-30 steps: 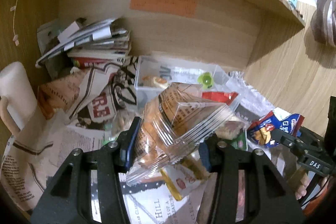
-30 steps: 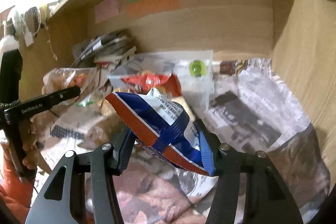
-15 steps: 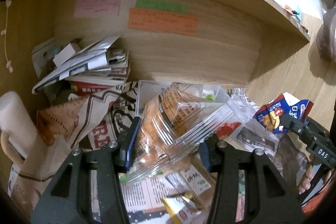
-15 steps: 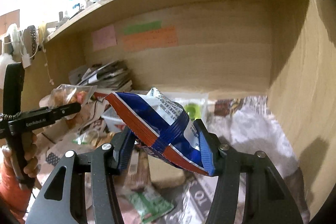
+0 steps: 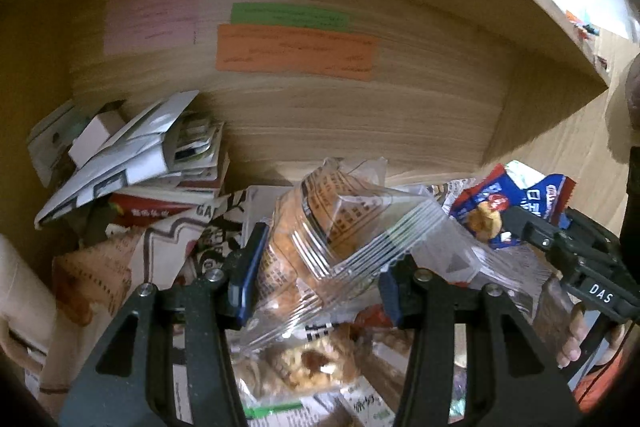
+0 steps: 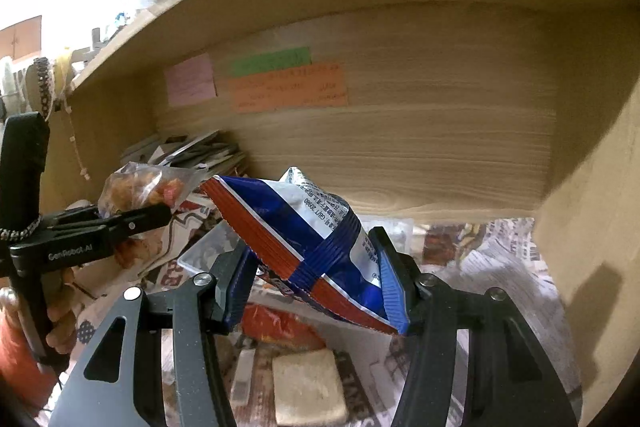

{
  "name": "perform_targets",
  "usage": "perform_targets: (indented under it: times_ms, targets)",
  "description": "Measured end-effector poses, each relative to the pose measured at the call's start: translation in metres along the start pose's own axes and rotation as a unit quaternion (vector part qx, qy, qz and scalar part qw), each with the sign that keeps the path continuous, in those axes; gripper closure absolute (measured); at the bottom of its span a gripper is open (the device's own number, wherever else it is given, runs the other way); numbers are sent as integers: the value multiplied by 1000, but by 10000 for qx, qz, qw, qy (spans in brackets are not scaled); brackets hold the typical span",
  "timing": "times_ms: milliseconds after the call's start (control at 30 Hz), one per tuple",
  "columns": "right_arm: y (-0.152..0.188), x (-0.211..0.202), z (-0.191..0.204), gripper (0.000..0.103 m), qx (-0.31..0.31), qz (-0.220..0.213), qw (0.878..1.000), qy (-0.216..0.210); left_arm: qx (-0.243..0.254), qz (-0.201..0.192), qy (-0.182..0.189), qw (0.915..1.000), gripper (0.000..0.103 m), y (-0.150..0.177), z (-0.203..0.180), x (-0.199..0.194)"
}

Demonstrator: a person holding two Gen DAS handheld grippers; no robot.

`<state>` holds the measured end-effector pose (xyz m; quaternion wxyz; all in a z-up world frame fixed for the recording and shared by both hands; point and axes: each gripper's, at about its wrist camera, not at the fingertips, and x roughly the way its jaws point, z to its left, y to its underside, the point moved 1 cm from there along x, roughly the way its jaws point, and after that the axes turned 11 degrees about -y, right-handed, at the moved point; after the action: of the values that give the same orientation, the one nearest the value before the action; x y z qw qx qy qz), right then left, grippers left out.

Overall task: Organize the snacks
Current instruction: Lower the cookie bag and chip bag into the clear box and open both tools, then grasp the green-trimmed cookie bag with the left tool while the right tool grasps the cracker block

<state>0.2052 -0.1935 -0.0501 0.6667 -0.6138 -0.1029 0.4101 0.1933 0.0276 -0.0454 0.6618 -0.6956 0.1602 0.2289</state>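
The left gripper [image 5: 316, 279] was closed on a clear bag of fried snacks [image 5: 320, 247], and the right gripper [image 6: 316, 283] was closed on a blue and red snack packet [image 6: 304, 235]. Both bags hung above the newspaper-covered table [image 6: 500, 267], in front of the wooden back panel [image 6: 440, 155] with its orange note [image 6: 288, 87]. The packet's long axis ran slanted across the right gripper, toward the panel. Of the two, the right gripper seemed a little nearer to the panel.
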Motion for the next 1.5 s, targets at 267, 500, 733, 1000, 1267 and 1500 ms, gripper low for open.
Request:
perform_targets:
  times_ms: [267,500,733,1000,1267,1500]
  targets:
    - [2,41,-11,51,47,458,9989,64,7,517,92,9986,54,-7,-8,46]
    - [17,74,-25,51,306,915,9952,165,-41,1084,54,9941,54,-6,-10,91]
    - [27,93,-41,48,685,1177,9906,150,40,1133,-32,9935,53,-7,-16,103]
    - [17,74,-29,30,302,933,9945,371,-29,963,87,9953,52,-12,-4,79]
    - [13,43,-3,25,-66,692,9972,267,-1,552,-105,9984,37,-3,20,29]
    - [30,26,4,24,-56,815,9964,248,-76,705,-335,9969,33,27,41,19]
